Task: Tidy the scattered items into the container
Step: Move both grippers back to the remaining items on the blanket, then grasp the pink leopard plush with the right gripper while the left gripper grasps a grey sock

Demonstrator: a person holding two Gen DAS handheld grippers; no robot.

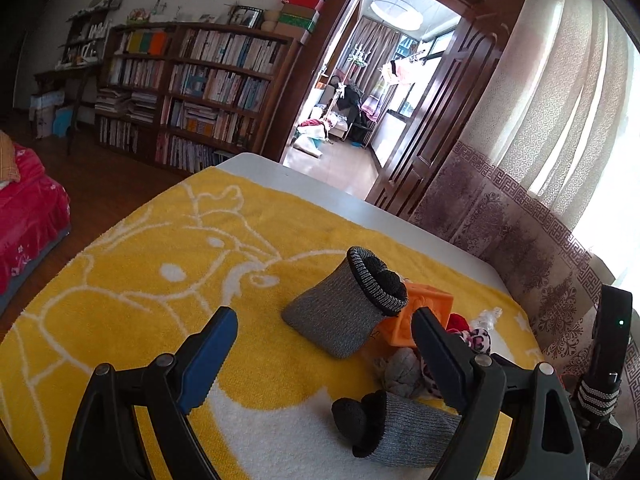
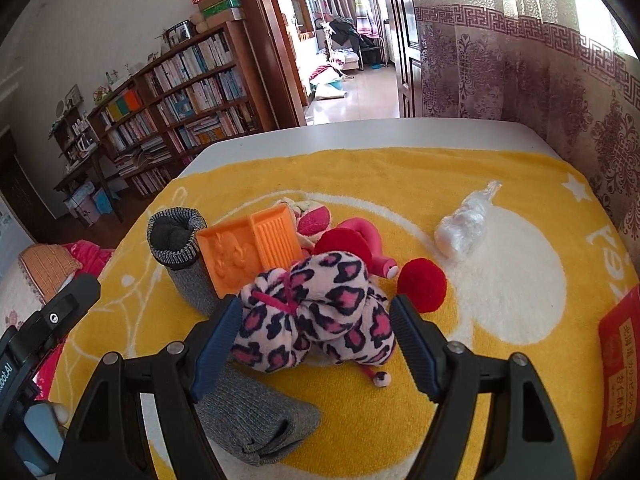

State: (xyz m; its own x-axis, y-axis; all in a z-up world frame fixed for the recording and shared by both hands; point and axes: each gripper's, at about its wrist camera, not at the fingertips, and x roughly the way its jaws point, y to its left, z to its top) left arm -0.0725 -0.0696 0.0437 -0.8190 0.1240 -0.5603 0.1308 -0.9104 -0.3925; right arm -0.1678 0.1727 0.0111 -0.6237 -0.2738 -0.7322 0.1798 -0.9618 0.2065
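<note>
Scattered items lie on a yellow towel [image 2: 400, 168]. In the right wrist view, my right gripper [image 2: 316, 340] is open, and a pink leopard-print plush [image 2: 316, 312] rests on the towel between its fingers. Behind the plush are an orange block [image 2: 240, 252], two red pom-poms [image 2: 422, 284] and a pink toy [image 2: 368, 236]. A plastic-wrapped white bundle [image 2: 464, 228] lies to the right. In the left wrist view, my left gripper [image 1: 324, 360] is open and holds nothing. A rolled grey sock [image 1: 344, 308] leans just ahead of it. A second grey sock [image 1: 400, 428] lies under its right finger.
The towel covers a white table [image 1: 320, 184] beside a patterned curtain [image 1: 520, 240]. A red packet [image 2: 618, 380] lies at the towel's right edge. A bookshelf [image 1: 192, 92], an open doorway and a red-covered bed [image 1: 28, 216] are beyond the table.
</note>
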